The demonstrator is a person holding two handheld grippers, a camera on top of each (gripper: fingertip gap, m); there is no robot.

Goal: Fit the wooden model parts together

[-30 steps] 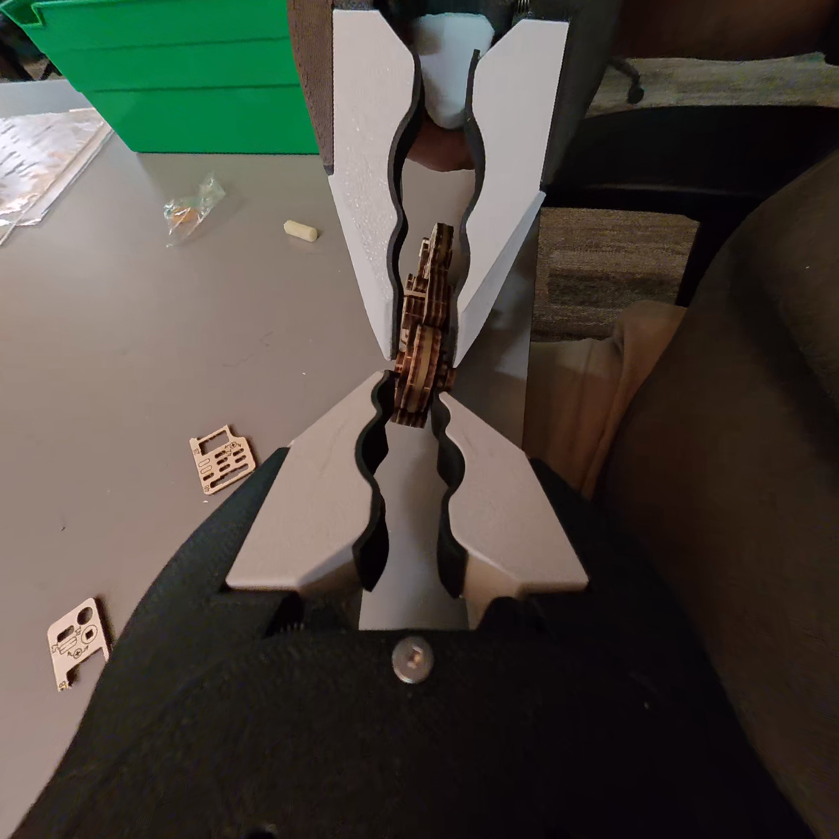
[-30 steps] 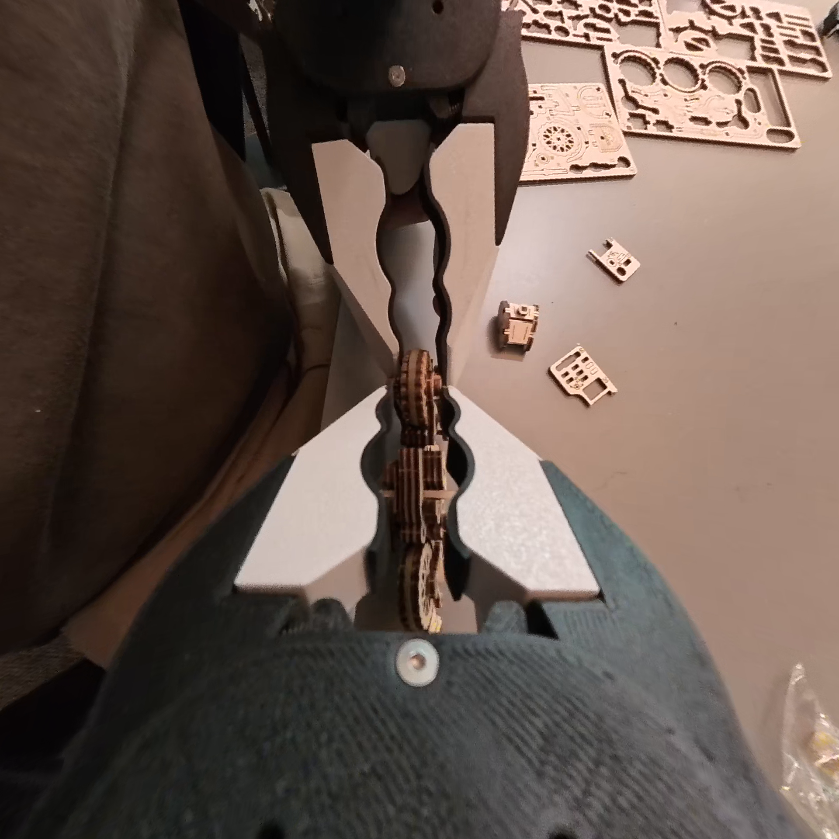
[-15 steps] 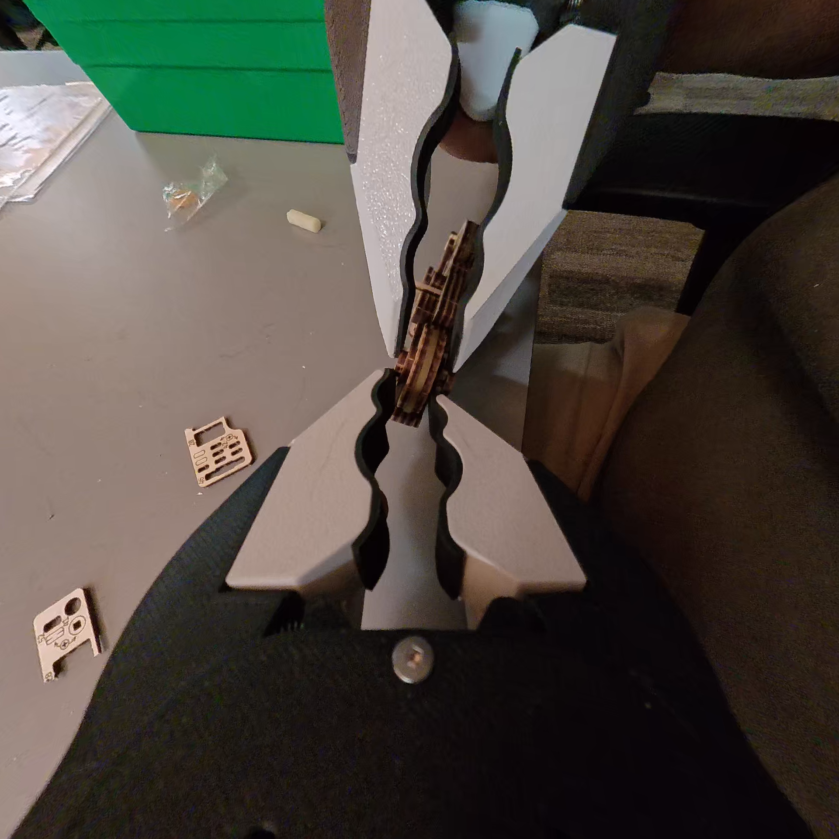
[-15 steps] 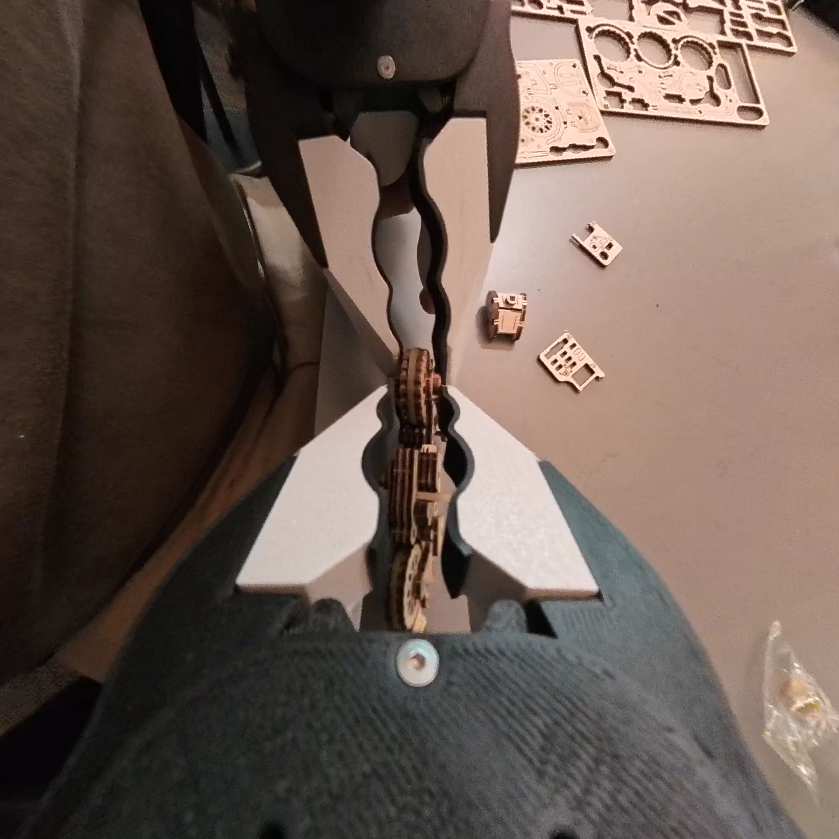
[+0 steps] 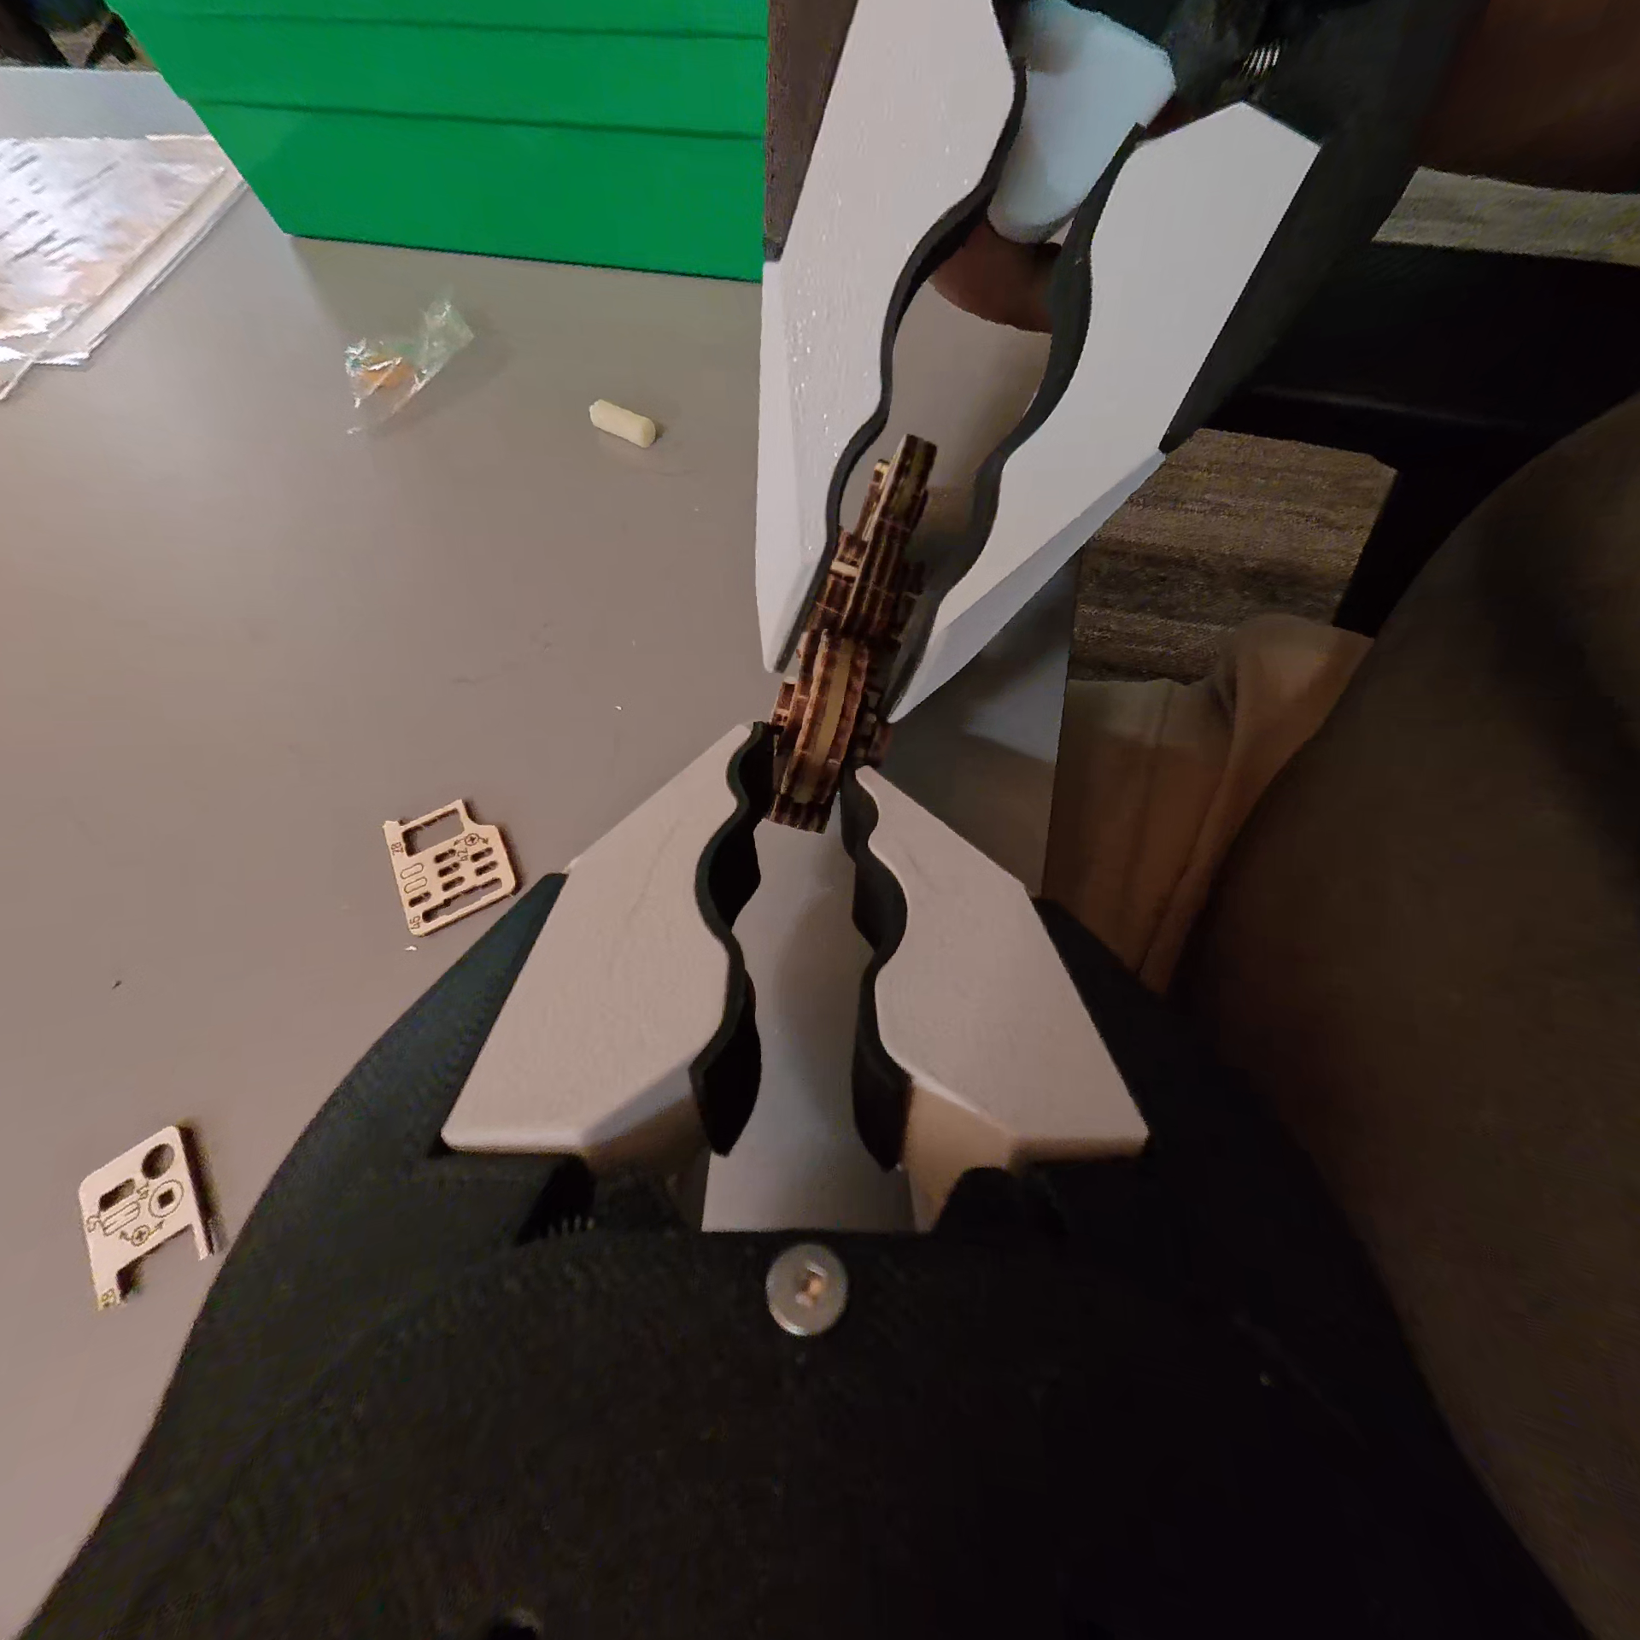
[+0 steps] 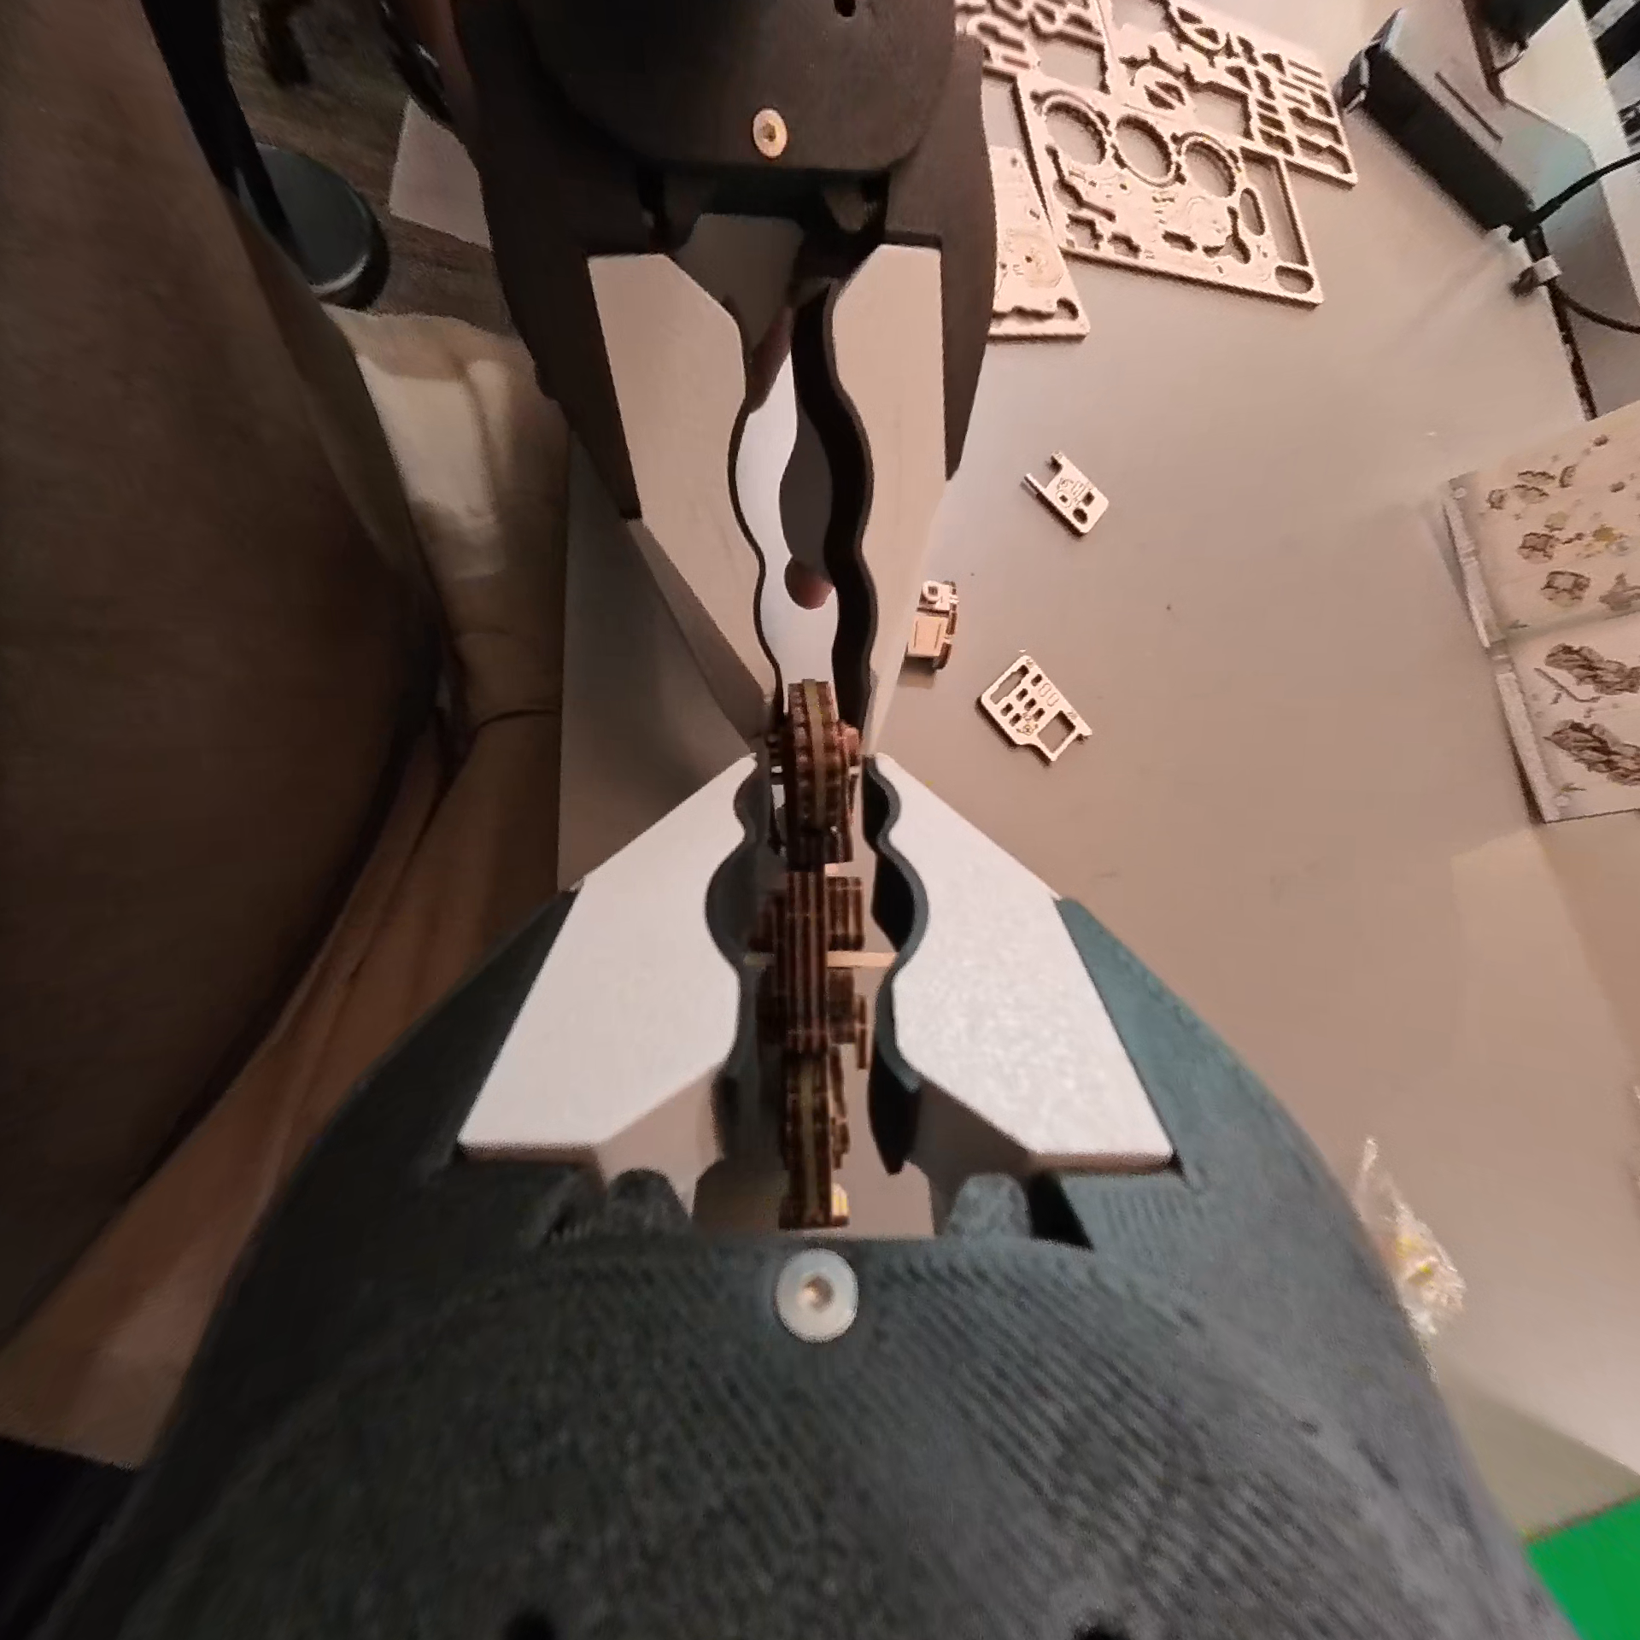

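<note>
A small wooden gear assembly (image 5: 834, 710) of stacked laser-cut pieces is held between both grippers above the near edge of the grey table (image 5: 266, 621). My left gripper (image 5: 806, 754) is shut on its toothed wheel end. My right gripper (image 5: 836, 688) comes down from above, tilted, and is shut on the rest of it. In the right wrist view the assembly (image 6: 803, 976) runs lengthwise between my right gripper's (image 6: 815, 765) fingers, and a thin pin touches the right finger. The left gripper (image 6: 821, 723) meets it tip to tip.
Two flat wooden pieces (image 5: 448, 879) (image 5: 146, 1211), a white peg (image 5: 623, 421), a plastic bag (image 5: 404, 355) and a green bin (image 5: 479, 133) are on the table. Cut-out wooden sheets (image 6: 1180, 151), a small block (image 6: 936, 626) and printed sheets (image 6: 1553, 621) lie beyond. A person's lap (image 5: 1420, 976) is beside the table edge.
Both grippers kept their hold on the assembly. The right gripper tilted further over relative to the left, and the joined pair shifted so that more of the far table shows.
</note>
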